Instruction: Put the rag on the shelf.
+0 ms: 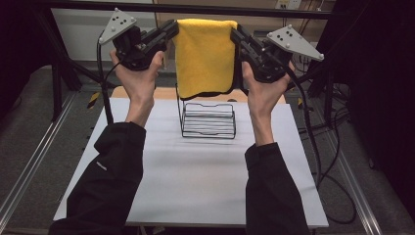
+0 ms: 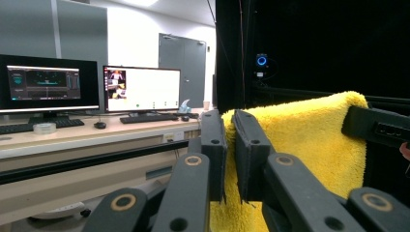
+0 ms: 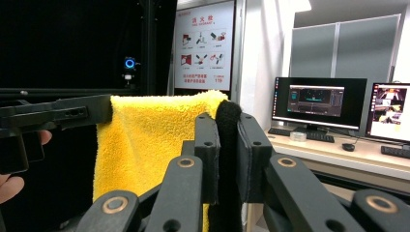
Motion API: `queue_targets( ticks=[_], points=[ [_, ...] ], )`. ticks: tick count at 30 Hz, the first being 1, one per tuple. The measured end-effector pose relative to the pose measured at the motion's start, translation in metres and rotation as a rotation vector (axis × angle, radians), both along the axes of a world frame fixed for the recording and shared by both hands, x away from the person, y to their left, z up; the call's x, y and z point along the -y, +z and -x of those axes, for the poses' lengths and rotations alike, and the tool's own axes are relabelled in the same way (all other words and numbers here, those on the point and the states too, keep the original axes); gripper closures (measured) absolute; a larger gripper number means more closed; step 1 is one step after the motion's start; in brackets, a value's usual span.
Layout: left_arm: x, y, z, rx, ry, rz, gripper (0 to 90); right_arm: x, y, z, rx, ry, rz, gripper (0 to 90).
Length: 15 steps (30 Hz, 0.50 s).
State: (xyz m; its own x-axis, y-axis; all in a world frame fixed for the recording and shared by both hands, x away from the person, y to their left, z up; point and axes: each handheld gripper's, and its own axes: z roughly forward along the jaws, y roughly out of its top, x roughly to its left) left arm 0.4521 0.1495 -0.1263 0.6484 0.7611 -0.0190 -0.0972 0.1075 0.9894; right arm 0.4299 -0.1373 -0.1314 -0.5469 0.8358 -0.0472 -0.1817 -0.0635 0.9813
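Black sleeves (image 1: 110,171); fluffy yellow towel (image 1: 204,56) (folded) above wire rack (image 1: 208,120).
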Motion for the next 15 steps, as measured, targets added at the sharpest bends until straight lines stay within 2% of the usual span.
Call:
queue_targets(
  ticks=[12, 15],
  points=[
    [0.001, 0.016, -0.013, 0.003, 0.017, -0.001, 83.4, -0.001, 0.015, -0.013, 0.01, -0.008, -0.005, 81.2],
    [0.001, 0.021, -0.017, 0.007, 0.028, -0.012, 83.4, -0.002, 0.019, -0.018, 0.011, -0.005, -0.013, 81.2]
  ],
)
